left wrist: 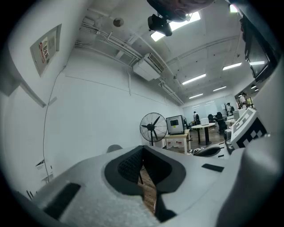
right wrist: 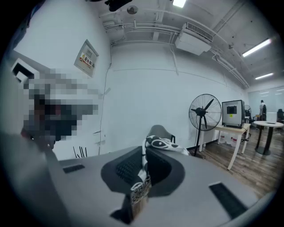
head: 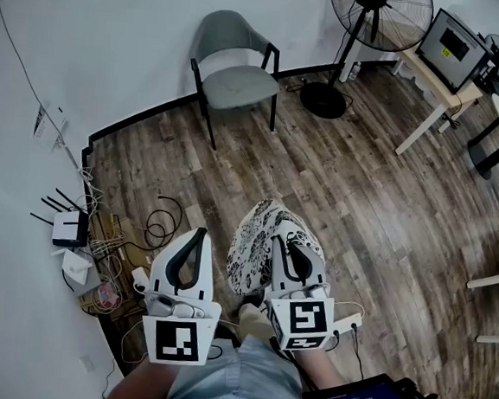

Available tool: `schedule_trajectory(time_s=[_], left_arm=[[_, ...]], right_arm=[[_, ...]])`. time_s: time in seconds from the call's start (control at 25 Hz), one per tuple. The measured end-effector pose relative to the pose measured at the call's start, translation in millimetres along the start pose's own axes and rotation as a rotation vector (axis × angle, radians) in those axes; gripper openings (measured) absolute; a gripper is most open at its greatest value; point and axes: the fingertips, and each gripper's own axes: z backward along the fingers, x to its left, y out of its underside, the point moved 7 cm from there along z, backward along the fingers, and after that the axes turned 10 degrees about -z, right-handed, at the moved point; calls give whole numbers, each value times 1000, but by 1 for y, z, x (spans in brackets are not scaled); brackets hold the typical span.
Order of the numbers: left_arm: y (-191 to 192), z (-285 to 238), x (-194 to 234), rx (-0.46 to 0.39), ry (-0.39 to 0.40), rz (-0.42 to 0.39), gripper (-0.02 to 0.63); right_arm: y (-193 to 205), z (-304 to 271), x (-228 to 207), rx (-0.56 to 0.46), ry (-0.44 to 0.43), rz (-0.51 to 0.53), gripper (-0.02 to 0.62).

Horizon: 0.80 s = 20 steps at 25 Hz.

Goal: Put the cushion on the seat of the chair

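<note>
The grey chair (head: 235, 70) stands by the far wall, its seat (head: 240, 87) bare. A black-and-white patterned cushion (head: 253, 238) hangs over the wooden floor close in front of me. My right gripper (head: 277, 238) is shut on the cushion's right edge. In the right gripper view the cushion's fabric (right wrist: 162, 142) is pinched between the jaws of the right gripper (right wrist: 144, 153), and the chair (right wrist: 159, 131) shows just behind it. My left gripper (head: 201, 232) is to the left of the cushion, apart from it. The left gripper (left wrist: 142, 150) is shut with nothing in it.
A standing fan (head: 380, 15) is right of the chair, with a light table (head: 438, 80) bearing a monitor beyond it. A router (head: 70, 226) and tangled cables (head: 156, 225) lie on the floor by the left wall. Wooden floor stretches from me to the chair.
</note>
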Motion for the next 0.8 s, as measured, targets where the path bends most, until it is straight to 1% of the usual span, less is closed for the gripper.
schedule_trajectory(time_s=[0.16, 0.28, 0.48, 0.8], left_arm=[[3, -24, -2, 2, 6, 3, 9], [3, -46, -3, 6, 17, 4, 9], [-5, -88, -1, -4, 28, -19, 9], [-28, -154, -7, -33, 11, -36, 9]], right_arm=[[-3, -16, -15, -1, 3, 2, 25], [-6, -30, -31, -9, 12, -16, 25], [-16, -59, -63, -3, 31, -27, 26], [-46, -103, -111, -17, -5, -24, 27]])
